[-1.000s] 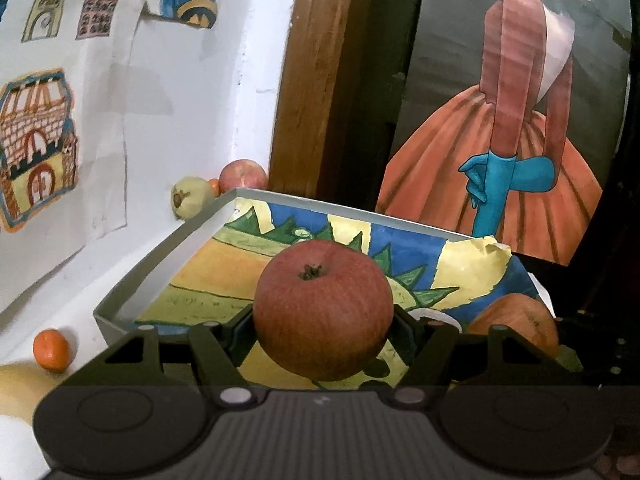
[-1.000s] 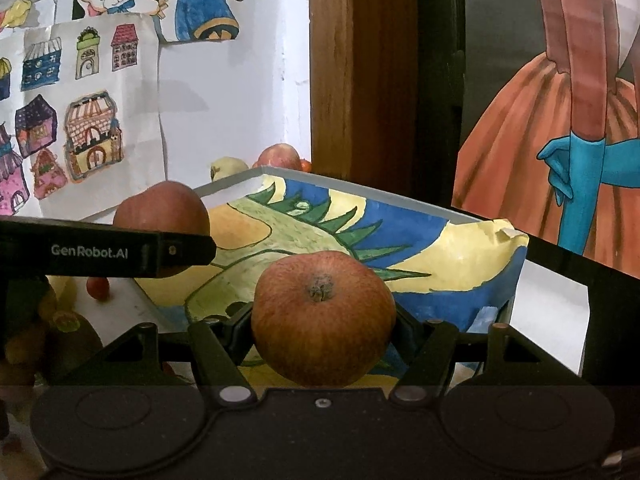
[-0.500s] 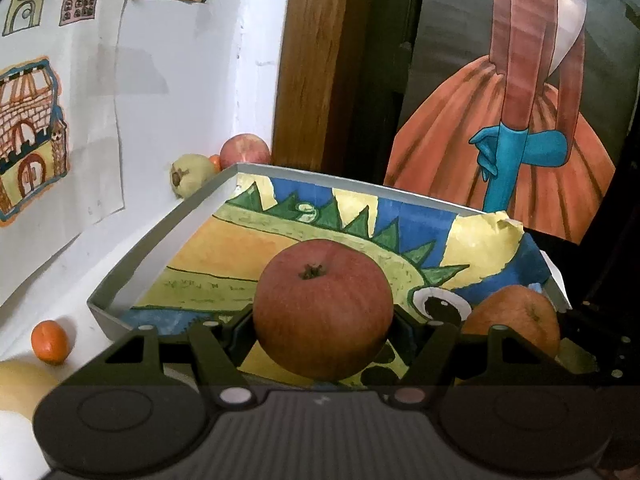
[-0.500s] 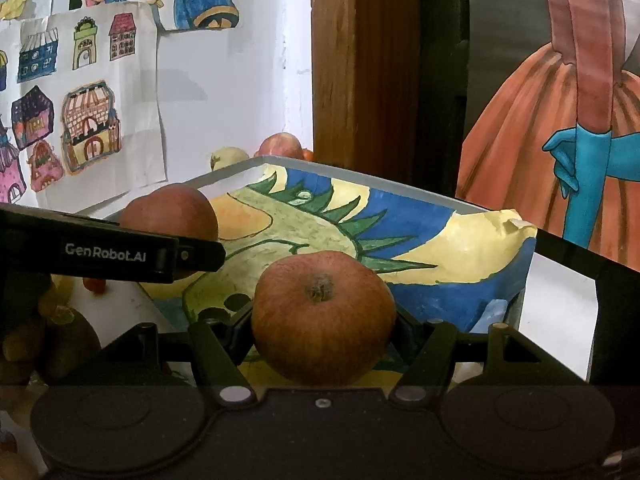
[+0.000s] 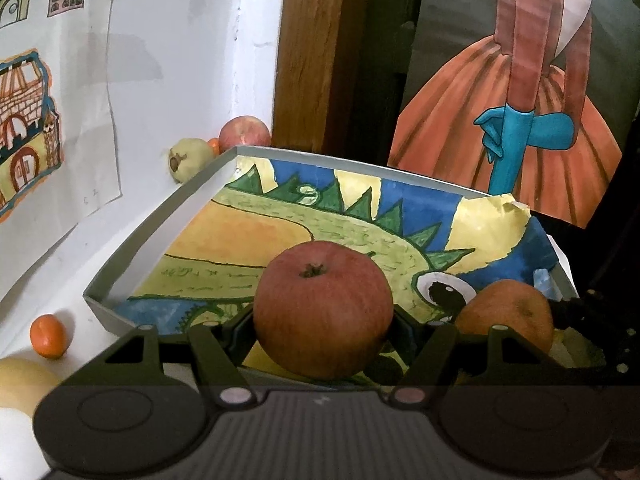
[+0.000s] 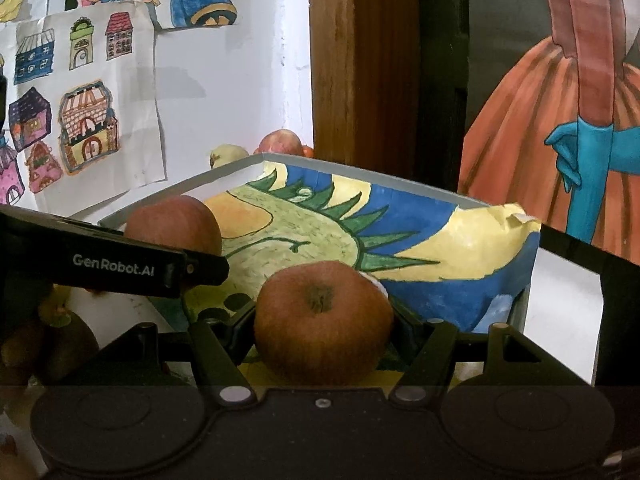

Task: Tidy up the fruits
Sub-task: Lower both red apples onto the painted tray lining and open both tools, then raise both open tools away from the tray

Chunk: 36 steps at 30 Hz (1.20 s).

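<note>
My left gripper (image 5: 323, 322) is shut on a red apple (image 5: 323, 308), stem up, held over the near edge of a shallow grey tray (image 5: 168, 216) lined with a painted dinosaur drawing. My right gripper (image 6: 323, 330) is shut on a second, more orange-red apple (image 6: 323, 322) above the same tray (image 6: 360, 170). In the left wrist view that orange-red apple (image 5: 506, 314) shows at the right. In the right wrist view the left gripper's black body (image 6: 116, 260) crosses in from the left with its red apple (image 6: 173, 226) behind it.
Behind the tray's far corner lie a pale yellow-green fruit (image 5: 188, 158) and a red apple (image 5: 245, 132) against the white wall. A small orange fruit (image 5: 47, 336) and a large pale yellow fruit (image 5: 20, 384) sit left of the tray. Brown fruits (image 6: 52, 344) lie at lower left.
Both grippers have advanced over the tray and dipped lower, each still holding its apple. The tray and the fruits behind it now sit nearer and lower in both views.
</note>
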Each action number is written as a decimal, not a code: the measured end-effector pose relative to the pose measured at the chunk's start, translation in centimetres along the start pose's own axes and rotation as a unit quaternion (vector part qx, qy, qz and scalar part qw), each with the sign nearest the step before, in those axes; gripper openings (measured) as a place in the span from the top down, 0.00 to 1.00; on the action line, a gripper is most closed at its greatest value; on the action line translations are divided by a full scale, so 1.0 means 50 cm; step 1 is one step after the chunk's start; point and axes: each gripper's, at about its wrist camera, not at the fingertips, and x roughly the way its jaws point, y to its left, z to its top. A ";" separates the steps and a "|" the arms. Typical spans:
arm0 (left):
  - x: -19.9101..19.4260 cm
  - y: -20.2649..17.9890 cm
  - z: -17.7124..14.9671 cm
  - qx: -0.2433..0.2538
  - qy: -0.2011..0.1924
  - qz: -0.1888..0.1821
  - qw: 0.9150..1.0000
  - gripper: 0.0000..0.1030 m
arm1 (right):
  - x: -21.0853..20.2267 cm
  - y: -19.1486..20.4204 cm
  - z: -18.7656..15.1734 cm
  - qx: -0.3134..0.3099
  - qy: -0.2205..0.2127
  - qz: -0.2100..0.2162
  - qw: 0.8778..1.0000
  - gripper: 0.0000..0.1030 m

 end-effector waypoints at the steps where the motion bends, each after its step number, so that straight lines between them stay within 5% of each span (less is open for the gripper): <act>1: 0.001 0.000 0.001 0.000 0.002 0.000 1.000 0.29 | -0.002 0.001 0.002 0.000 -0.002 0.002 1.000 0.33; 6: -0.006 0.000 0.002 0.005 -0.011 0.005 1.000 0.25 | -0.012 0.002 0.007 -0.001 -0.009 0.000 1.000 0.31; 20: -0.146 0.024 -0.008 -0.019 -0.089 -0.004 0.996 0.03 | -0.157 0.004 -0.012 0.019 -0.080 -0.026 0.996 0.01; 28: -0.304 0.020 -0.028 -0.028 -0.149 -0.022 0.988 0.00 | -0.297 0.053 -0.028 0.021 -0.148 -0.043 0.988 0.01; 36: -0.445 0.026 -0.086 -0.013 -0.196 -0.022 0.980 0.00 | -0.411 0.133 -0.059 0.000 -0.169 -0.049 0.984 0.01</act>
